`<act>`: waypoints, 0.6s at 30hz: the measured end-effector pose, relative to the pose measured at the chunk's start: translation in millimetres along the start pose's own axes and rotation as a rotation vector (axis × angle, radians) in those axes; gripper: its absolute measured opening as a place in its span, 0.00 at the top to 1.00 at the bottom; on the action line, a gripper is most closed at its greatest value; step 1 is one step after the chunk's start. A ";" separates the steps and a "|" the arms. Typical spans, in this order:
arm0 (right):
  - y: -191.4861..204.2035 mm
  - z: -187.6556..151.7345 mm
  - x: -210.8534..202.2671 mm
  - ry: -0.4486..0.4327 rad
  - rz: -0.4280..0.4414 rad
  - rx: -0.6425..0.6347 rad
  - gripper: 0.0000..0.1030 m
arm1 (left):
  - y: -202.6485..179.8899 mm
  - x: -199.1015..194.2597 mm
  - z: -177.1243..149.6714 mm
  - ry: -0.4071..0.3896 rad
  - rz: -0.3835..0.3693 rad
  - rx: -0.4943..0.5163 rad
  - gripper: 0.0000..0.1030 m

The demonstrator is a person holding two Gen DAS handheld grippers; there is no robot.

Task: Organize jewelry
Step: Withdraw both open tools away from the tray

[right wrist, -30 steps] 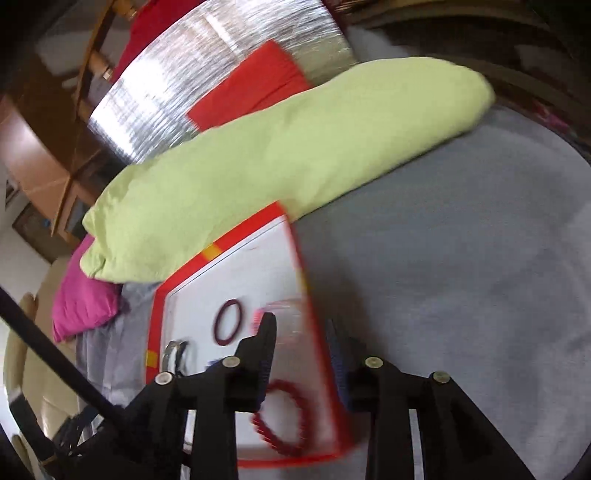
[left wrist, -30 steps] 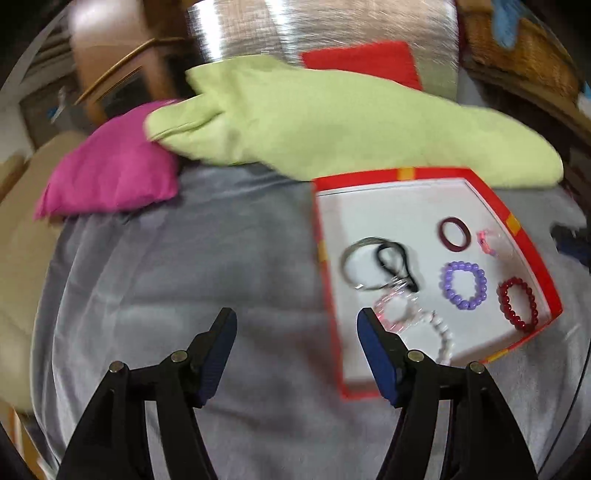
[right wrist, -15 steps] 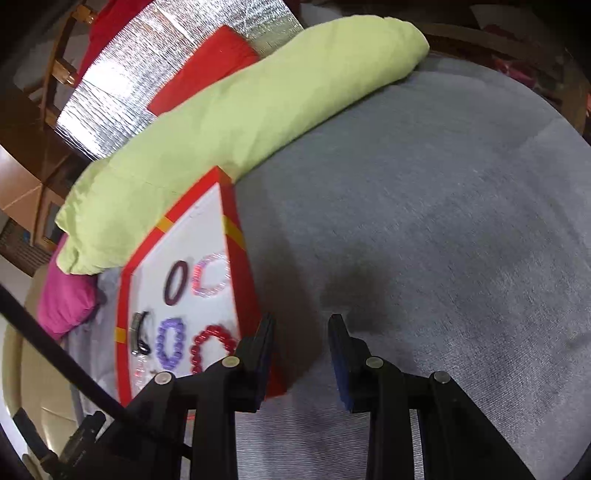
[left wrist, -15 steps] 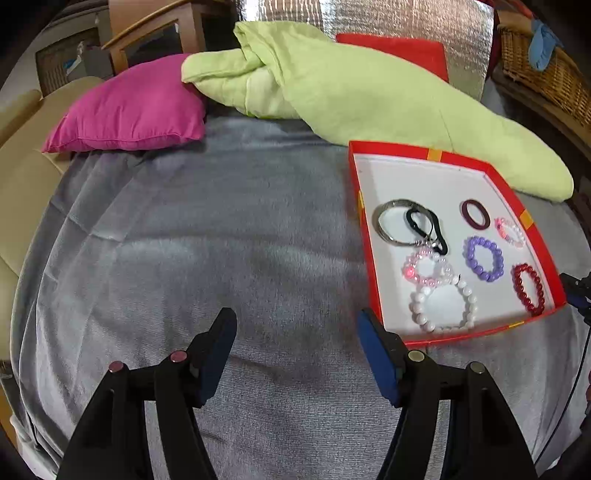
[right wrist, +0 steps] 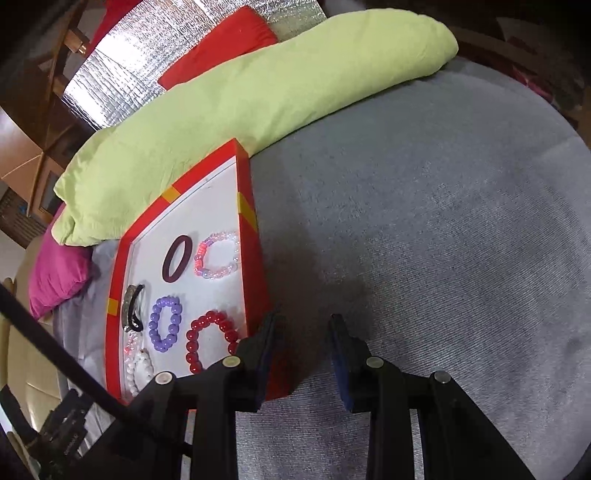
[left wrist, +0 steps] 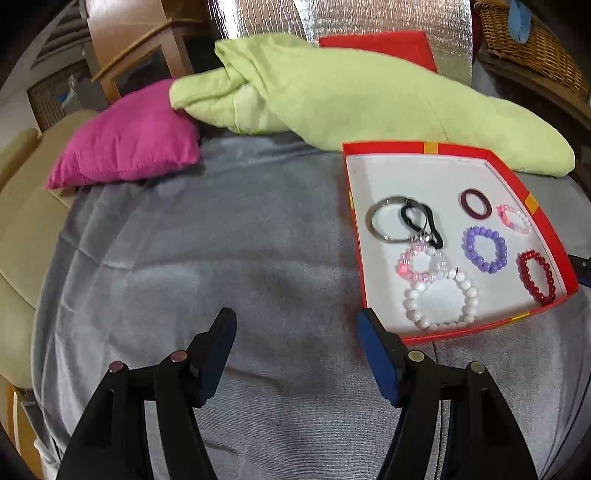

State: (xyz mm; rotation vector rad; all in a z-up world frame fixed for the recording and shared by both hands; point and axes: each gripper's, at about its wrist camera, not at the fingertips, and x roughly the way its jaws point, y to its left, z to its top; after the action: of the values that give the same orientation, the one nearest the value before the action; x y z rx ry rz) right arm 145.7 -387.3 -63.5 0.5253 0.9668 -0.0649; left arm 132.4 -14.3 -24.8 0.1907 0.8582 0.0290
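— What is sitting in the box right now?

— I am looking at a shallow red box (left wrist: 532, 201) with a white floor, lying on the grey blanket (left wrist: 221, 240). Eight pieces are lying inside it. Along the side nearer my right hand I am seeing a dark maroon ring (left wrist: 475, 204), a pale pink bead bracelet (left wrist: 514, 218), a purple bead bracelet (left wrist: 485, 249) and a red bead bracelet (left wrist: 537, 277). On the other side a silver bangle (left wrist: 391, 223) and a black loop (left wrist: 421, 223) are overlapping, a pink bead bracelet (left wrist: 422, 264) is lying just beside them, and a white bead bracelet (left wrist: 441, 301) is touching that one.

— And your tools?

— My left gripper (left wrist: 297, 325) is hanging wide open over the bare blanket, holding nothing, its right fingertip just beside the box's near corner. My right gripper (right wrist: 303, 328) is open only a narrow way and is also holding nothing; its left finger (right wrist: 267, 332) is sitting against the box's outer wall (right wrist: 253, 258), though I cannot tell whether it is touching.

— What is lying around the box?

— A long green pillow (left wrist: 369, 96) is lying against the far edge, with a magenta cushion (left wrist: 125, 144) off to the left and a red cushion (left wrist: 380, 44) and silver foil sheet (left wrist: 332, 18) behind.
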 end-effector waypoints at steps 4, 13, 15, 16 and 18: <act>12.8 -1.7 -22.4 -0.062 -0.036 -0.074 0.69 | -3.6 -19.0 1.9 -0.075 0.024 0.006 0.33; 56.1 -56.7 -94.1 -0.215 -0.116 -0.381 0.41 | -18.0 -58.7 -0.4 -0.199 0.059 0.013 0.29; 67.4 -69.6 -102.5 -0.242 -0.134 -0.433 0.41 | -21.0 -70.5 -3.2 -0.232 0.084 0.011 0.19; 71.6 -76.6 -107.6 -0.256 -0.139 -0.455 0.41 | -22.1 -76.2 -4.4 -0.252 0.084 0.010 0.17; 80.3 -89.4 -114.7 -0.280 -0.140 -0.489 0.41 | -25.4 -86.5 -6.8 -0.277 0.077 0.011 0.17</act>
State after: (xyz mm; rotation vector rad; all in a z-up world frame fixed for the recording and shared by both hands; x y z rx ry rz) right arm 33.7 -296.9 19.4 -0.0048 0.7089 -0.0251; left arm 69.4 -47.0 31.1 0.2326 0.5750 0.0681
